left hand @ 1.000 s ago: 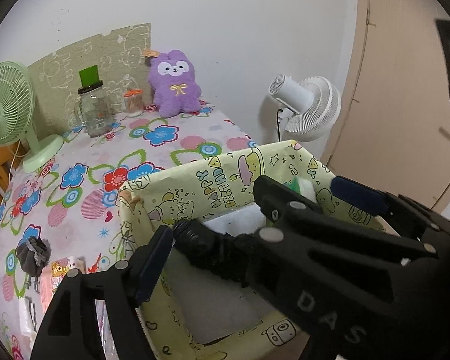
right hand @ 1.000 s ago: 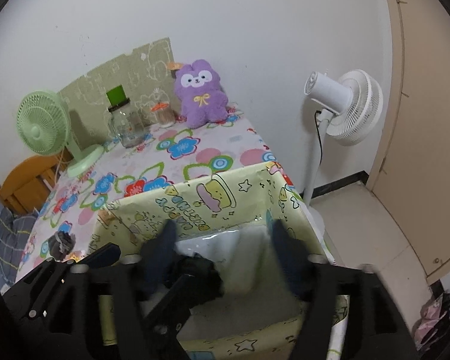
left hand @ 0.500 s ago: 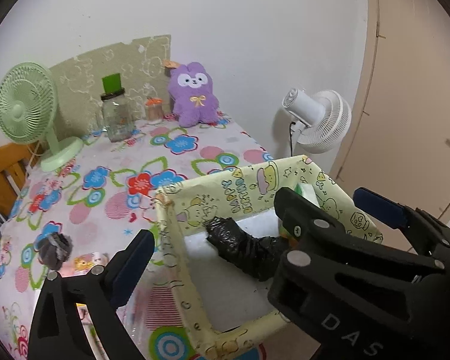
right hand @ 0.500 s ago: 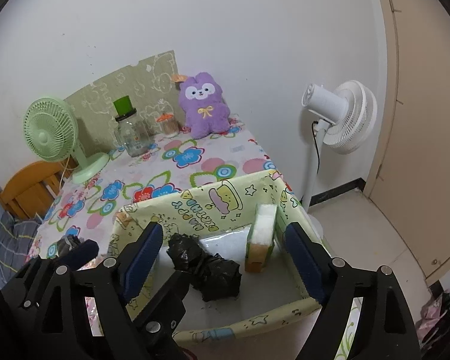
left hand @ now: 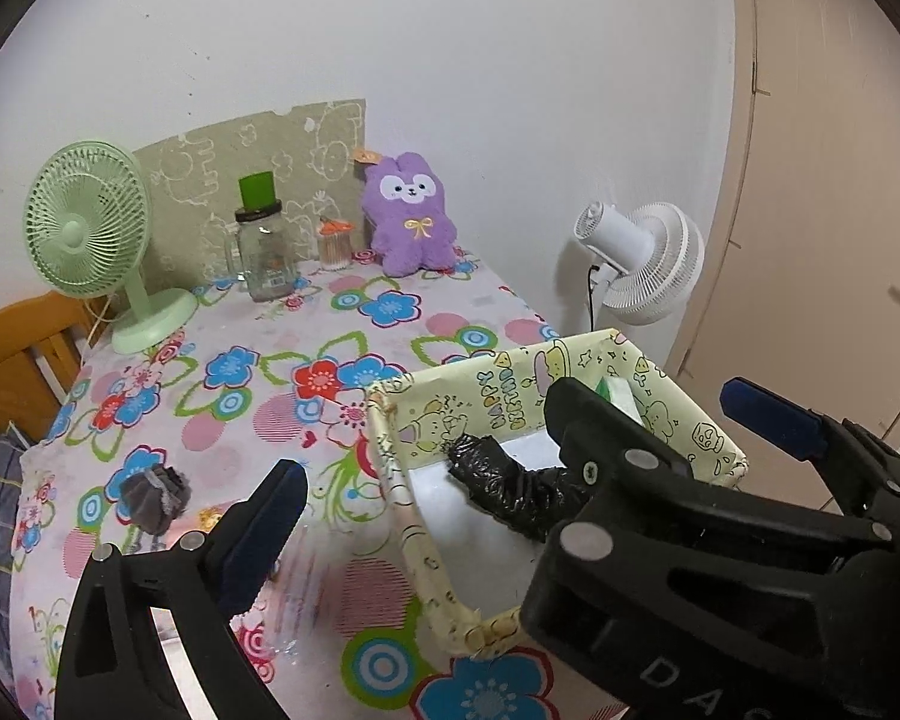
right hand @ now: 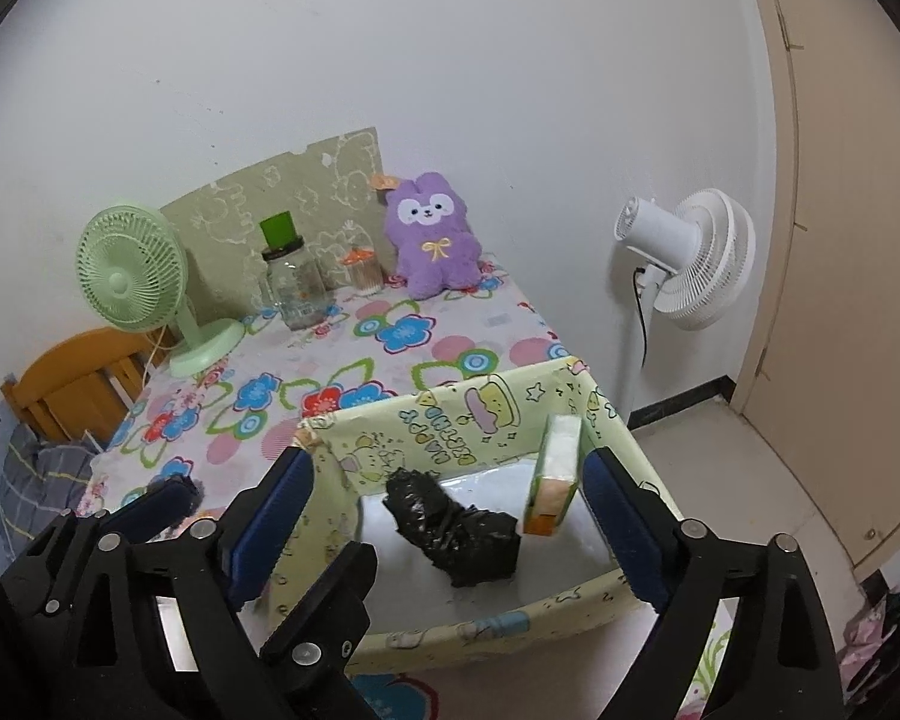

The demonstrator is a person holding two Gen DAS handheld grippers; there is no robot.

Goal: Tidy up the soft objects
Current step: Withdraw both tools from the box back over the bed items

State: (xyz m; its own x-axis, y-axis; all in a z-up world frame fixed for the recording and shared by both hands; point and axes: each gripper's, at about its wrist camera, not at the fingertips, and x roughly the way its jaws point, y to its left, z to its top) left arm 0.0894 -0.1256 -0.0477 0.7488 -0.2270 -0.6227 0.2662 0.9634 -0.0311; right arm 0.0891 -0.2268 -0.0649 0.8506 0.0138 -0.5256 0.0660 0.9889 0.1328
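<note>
A yellow cartoon-print box (left hand: 510,381) (right hand: 450,414) stands at the near right corner of the flowered table. Inside it lie a crumpled black bag (left hand: 498,480) (right hand: 459,531) and, leaning on the right wall, a tissue pack (right hand: 555,474) (left hand: 618,393). A purple plush (left hand: 411,222) (right hand: 435,243) sits at the far wall. A grey fuzzy bundle (left hand: 153,495) lies on the cloth left of the box. My left gripper (left hand: 468,474) is open above the box's left part. My right gripper (right hand: 447,474) hovers over the box, jaws opening, touching nothing; its black body blocks the left view's lower right.
A green desk fan (left hand: 90,234), a glass jar with a green lid (left hand: 264,252) and a small orange-lidded jar (left hand: 335,243) stand along the back. A white floor fan (left hand: 642,264) and a door (left hand: 840,180) are right of the table. A wooden chair (left hand: 12,354) is at left.
Both grippers have drawn back and up from the box and their jaws have spread wider. The black bag stays lying in the box, and the tissue pack has come into view.
</note>
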